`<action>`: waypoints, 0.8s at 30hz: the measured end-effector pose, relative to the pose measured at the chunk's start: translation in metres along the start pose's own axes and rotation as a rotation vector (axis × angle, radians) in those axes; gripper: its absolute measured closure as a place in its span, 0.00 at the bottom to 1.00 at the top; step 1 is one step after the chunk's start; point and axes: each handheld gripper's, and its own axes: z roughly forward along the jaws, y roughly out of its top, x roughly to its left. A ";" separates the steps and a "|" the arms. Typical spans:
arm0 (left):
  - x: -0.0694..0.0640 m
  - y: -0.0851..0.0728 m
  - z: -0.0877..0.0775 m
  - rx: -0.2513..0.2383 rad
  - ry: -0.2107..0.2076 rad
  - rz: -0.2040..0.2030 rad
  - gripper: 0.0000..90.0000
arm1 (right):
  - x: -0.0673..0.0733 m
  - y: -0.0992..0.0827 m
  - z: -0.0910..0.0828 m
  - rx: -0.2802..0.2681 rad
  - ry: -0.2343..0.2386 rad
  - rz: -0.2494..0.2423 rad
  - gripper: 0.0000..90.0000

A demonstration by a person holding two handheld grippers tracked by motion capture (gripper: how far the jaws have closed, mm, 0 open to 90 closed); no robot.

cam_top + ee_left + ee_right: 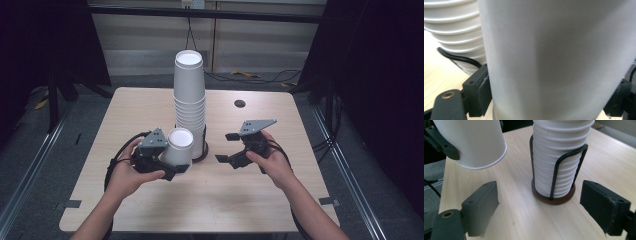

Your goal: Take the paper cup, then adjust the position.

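A single white paper cup (179,146) hangs upside down and a little tilted just above the table, left of the stack. My left gripper (172,166) is shut on it, its pads (482,92) pressing the cup's wall (554,60) from both sides. A tall stack of inverted white cups (190,100) stands in a black wire holder with a brown round base (554,200). To the right of the stack my right gripper (226,147) is open, with nothing between its jaws. In the right gripper view that gripper (540,207) faces the stack (560,157), and the held cup (471,142) shows at upper left.
The light wooden table (150,105) has a small dark hole (240,103) at its back right. A black cable (456,57) runs past the foot of the stack. Dark frames and floor cables lie beyond the far edge.
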 end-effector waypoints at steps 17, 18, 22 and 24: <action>-0.009 0.004 0.020 0.101 -0.037 0.051 0.18 | 0.005 -0.007 -0.008 0.066 0.082 -0.069 0.15; -0.009 0.005 0.022 0.107 -0.042 0.054 0.18 | 0.005 -0.007 -0.008 0.070 0.089 -0.075 0.15; -0.009 0.008 0.027 0.133 -0.044 0.062 0.18 | 0.005 -0.008 -0.011 0.069 0.100 -0.085 0.15; -0.010 0.009 0.030 0.148 -0.048 0.068 0.18 | 0.005 -0.009 -0.011 0.056 0.115 -0.079 0.15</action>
